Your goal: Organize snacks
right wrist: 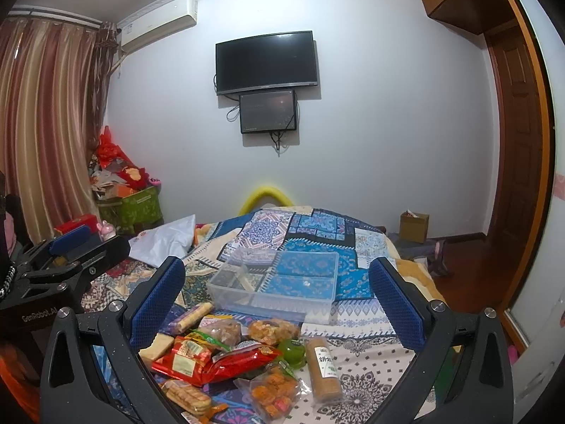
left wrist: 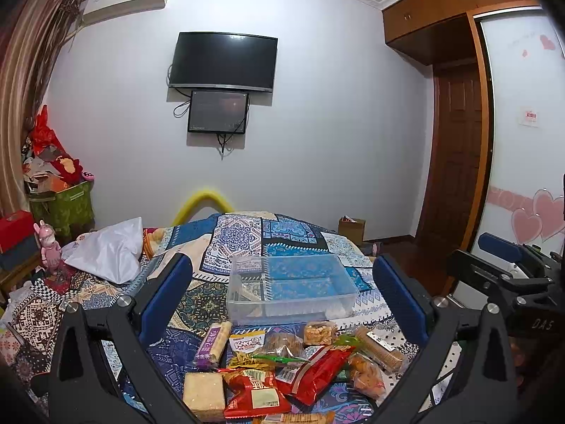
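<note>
Hovering above the patterned blue bedspread (left wrist: 247,233), both grippers stand wide open and hold nothing. The pile of wrapped snack packets (left wrist: 282,367) lies just below and in front of the left gripper (left wrist: 282,304) and the right gripper (right wrist: 275,304), and the clear plastic divided box (left wrist: 289,289) sits directly behind the pile, its long axis across the view. The tan round biscuit roll (right wrist: 323,371) lies lengthwise toward the box, on the right side of the pile. I judge the right gripper is nearer to it, so it should descend first.

Both wrist views face the far wall closely over the bed (left wrist: 247,233), sharing seemingly the same snack pile (right wrist: 240,357)
</note>
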